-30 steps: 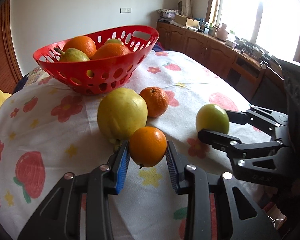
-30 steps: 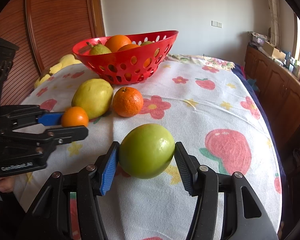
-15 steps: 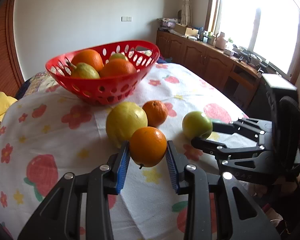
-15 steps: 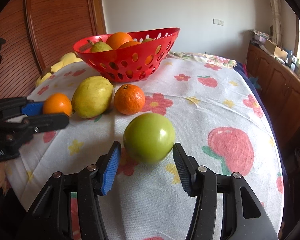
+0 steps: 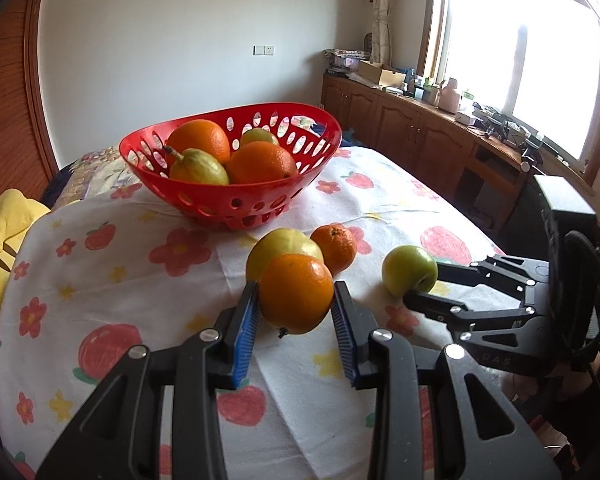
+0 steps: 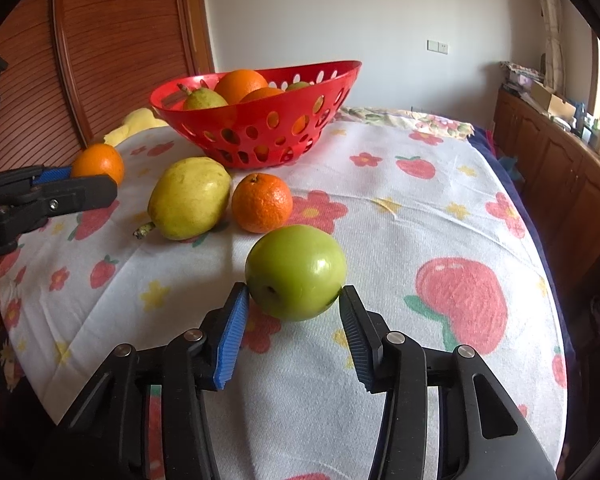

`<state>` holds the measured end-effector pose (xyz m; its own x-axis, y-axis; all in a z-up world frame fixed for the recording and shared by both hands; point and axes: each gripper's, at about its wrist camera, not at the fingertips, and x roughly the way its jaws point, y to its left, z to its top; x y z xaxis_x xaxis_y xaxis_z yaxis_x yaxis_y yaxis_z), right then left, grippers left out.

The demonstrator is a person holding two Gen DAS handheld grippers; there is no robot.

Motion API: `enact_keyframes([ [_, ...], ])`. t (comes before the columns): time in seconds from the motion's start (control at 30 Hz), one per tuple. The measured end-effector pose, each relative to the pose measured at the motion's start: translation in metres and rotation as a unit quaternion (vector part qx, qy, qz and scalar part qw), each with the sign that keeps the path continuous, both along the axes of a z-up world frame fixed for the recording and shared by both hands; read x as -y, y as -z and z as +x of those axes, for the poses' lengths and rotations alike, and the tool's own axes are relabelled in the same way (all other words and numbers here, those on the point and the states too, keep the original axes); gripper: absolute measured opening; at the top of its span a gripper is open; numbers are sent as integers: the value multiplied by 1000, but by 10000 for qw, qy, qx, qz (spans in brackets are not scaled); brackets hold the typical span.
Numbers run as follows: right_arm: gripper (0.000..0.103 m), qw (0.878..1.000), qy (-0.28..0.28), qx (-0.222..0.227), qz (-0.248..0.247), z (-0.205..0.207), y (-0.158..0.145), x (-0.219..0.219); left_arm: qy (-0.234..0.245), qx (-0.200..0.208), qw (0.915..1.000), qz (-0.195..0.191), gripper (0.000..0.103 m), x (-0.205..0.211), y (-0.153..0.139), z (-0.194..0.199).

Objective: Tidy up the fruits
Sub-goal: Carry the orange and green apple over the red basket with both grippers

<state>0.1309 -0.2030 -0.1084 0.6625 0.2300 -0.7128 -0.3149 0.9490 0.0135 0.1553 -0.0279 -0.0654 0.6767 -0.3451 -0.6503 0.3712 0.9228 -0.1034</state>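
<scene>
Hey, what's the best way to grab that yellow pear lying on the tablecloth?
Grip the yellow pear across its fat middle, coming from above. It lies on its side with the stem toward the table's near edge; the small orange sits close on one side, so set the fingers front and back, not left and right.
</scene>
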Motion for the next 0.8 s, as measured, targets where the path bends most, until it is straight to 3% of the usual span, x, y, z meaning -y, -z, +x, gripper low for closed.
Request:
enact_keyframes([
  [0.33, 49, 9997, -66, -71, -205, 4, -3, -6, -43, -47, 10000, -34, 34, -5, 8, 0],
  [0.8, 57, 9980, -255, -244, -533, 48, -4, -27, -109, -58, 9999, -52, 34, -10, 10, 1],
])
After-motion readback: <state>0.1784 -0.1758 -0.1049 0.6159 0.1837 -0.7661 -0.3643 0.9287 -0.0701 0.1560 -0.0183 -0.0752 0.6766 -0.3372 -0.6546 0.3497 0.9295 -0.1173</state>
